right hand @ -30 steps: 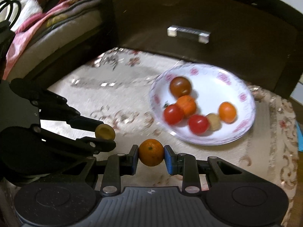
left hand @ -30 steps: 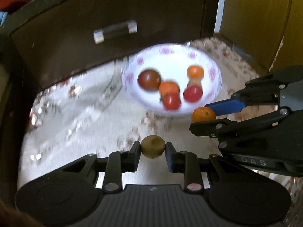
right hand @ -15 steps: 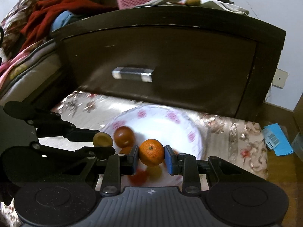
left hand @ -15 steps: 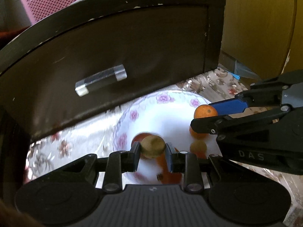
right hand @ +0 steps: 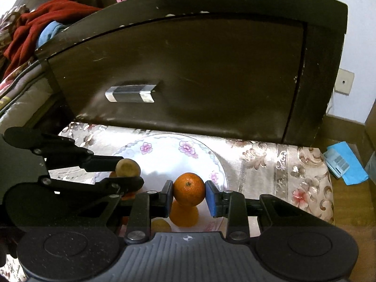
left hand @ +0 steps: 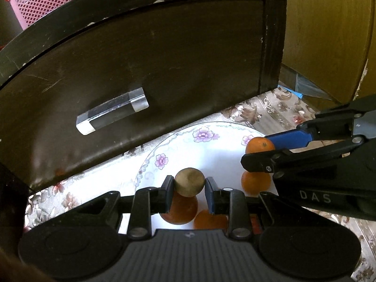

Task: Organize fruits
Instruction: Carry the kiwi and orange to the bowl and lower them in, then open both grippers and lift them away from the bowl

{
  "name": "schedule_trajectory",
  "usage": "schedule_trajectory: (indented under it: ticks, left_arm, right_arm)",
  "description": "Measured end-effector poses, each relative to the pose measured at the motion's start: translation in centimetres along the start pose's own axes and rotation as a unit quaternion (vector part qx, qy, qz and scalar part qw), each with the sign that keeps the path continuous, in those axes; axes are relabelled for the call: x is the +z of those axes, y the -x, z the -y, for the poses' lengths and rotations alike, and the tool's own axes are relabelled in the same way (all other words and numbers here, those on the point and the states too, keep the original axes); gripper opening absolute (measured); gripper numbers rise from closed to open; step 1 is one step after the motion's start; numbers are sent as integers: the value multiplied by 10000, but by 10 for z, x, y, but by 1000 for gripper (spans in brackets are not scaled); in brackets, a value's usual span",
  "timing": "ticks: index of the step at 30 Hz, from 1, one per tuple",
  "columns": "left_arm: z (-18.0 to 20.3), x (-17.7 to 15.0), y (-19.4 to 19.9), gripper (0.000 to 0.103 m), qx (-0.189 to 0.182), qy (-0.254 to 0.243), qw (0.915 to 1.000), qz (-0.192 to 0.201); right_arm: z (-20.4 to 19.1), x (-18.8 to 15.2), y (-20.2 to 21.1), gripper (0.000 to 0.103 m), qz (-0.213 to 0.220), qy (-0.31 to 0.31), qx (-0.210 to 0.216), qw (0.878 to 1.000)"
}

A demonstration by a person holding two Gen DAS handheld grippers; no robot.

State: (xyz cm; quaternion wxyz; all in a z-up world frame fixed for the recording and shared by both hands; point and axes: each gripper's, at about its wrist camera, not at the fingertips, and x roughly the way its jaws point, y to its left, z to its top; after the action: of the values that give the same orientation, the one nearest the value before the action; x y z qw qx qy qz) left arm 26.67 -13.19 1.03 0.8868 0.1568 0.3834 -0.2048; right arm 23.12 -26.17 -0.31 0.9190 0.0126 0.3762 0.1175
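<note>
The small orange point(right hand: 189, 189), round with a pebbled, glossy skin and a dark stem dimple facing the camera, sits between the two pads of the right tongs point(right hand: 189, 193). Those jaws are opening; the pads look to be at the fruit's sides, though whether they press on it is hard to say. The fruit hangs above the flowered plate point(right hand: 164, 145), directly over another orange fruit lying on the white glaze just below the tongs.

To the left of these tongs, the left tongs point(left hand: 189, 186) are clamped on a dull brownish-tan fruit point(left hand: 189, 182), matte and slightly flattened, likewise held over the plate's inner area, with reddish-orange fruits lying beneath and behind its tips.

By my reading, the step in hand is the drop-off: both fruits have arrived over the plate. The next move calls for letting the orange fall free without it rolling off the shallow rim, then releasing the tan fruit in a clear spot.

The plate is smooth ceramic with pink flower prints and rests on a brocade-patterned cloth point(right hand: 270, 162). Beyond the tongs stands a dark wooden drawer front point(right hand: 199, 70), scuffed, with a clear bar handle point(left hand: 112, 110).
</note>
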Motion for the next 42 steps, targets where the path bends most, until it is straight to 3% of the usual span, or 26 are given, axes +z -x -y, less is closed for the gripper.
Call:
schedule_trajectory:
  ticks: [18,32,35,39,42]
  left_arm:
    - [-5,-6,7,45,105,277,9996,20]
    - [-9,-37,45,73,276,838,9960,114]
    - [-11,-47,53,79,389,1029,9939,106]
    - [-12,-63,68,95,620,1174,9911,130]
    - [-10,-73,77,100,719,1198,9901,108]
  right_arm:
    - [-3,0,0,29,33,-23,48,10000]
    - [-21,-5,32,35,154,-48,57,9999]
    - [-27,-12,42,36,157,-93,66,9998]
    - [-35,-22,55,36,126,-174,85,9997]
    - [-43,-32,65,37,82,-219,93,9997]
